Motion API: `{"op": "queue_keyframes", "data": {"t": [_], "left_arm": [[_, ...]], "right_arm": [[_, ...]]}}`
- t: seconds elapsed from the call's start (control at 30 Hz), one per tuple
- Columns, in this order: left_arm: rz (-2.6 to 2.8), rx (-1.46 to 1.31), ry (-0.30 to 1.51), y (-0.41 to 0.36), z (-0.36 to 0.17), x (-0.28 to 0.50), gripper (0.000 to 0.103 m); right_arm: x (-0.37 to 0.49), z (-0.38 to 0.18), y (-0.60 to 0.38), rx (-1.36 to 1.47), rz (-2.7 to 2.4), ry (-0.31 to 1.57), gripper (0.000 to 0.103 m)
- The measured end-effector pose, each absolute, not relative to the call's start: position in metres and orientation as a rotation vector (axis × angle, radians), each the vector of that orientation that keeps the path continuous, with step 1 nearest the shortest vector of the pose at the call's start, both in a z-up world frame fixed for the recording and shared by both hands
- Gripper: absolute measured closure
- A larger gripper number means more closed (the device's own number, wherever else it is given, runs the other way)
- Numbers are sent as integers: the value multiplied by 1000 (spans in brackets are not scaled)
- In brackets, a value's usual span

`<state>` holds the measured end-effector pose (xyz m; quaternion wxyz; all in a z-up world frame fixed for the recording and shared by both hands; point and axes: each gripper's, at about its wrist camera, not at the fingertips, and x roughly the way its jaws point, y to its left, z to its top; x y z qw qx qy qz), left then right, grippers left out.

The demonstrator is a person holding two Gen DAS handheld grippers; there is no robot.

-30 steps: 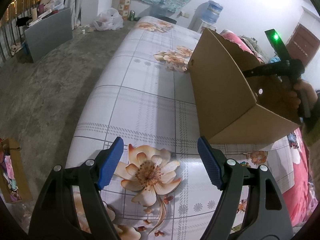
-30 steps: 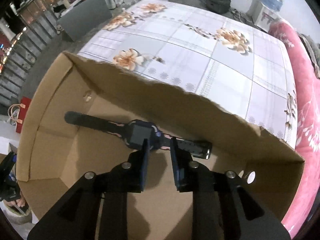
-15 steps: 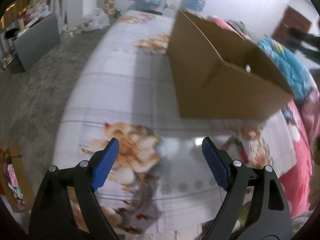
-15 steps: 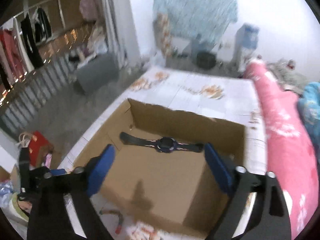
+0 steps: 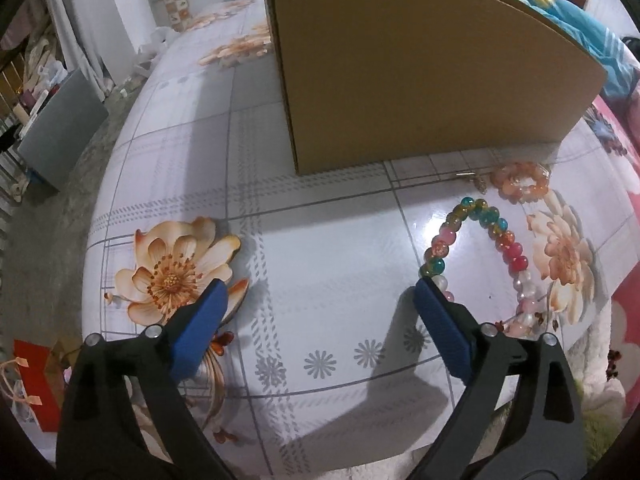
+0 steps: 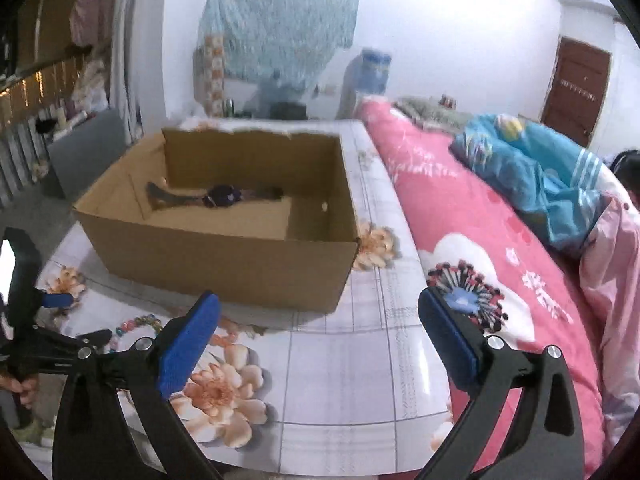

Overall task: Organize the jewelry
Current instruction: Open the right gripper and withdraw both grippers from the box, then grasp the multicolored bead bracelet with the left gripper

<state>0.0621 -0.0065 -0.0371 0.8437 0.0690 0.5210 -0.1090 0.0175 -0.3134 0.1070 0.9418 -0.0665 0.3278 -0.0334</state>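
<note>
A multicoloured bead bracelet [image 5: 474,205] lies on the floral table [image 5: 320,240]. An orange bead bracelet [image 5: 520,180] and a small metal clasp [image 5: 466,176] lie beyond it, near the cardboard box [image 5: 420,60]. My left gripper [image 5: 320,292] hovers above the table with its jaws opening. Nothing is between them, and the bead bracelet lies just past the right finger. My right gripper [image 6: 318,300] stands wide open and empty in front of the box [image 6: 224,256]. A dark watch [image 6: 224,196] lies flat inside. The left gripper's fingers [image 6: 60,300] show at the left, over the bead bracelet [image 6: 136,322].
A pink quilt [image 6: 480,240] and a blue blanket [image 6: 540,176] lie right of the table. A person's pink sleeve [image 6: 612,264] is at the far right. A grey cabinet [image 5: 60,128] and a red bag [image 5: 36,384] stand on the floor to the left.
My right gripper let go of the watch inside the box, opened wide and drew back out and up. My left gripper swung right toward the bracelets, dropped a little and its jaws widened.
</note>
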Motion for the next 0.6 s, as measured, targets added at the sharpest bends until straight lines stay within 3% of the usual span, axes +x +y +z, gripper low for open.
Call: {"op": "queue_keyframes", "data": {"t": [0.13, 0.6], "left_arm": [[-225, 138, 1088, -2, -39, 63, 7], [-260, 154, 1034, -1, -37, 50, 7]], "right_arm": [[5, 86, -293, -183, -16, 600, 7], [5, 26, -260, 53, 291, 846, 10]]}}
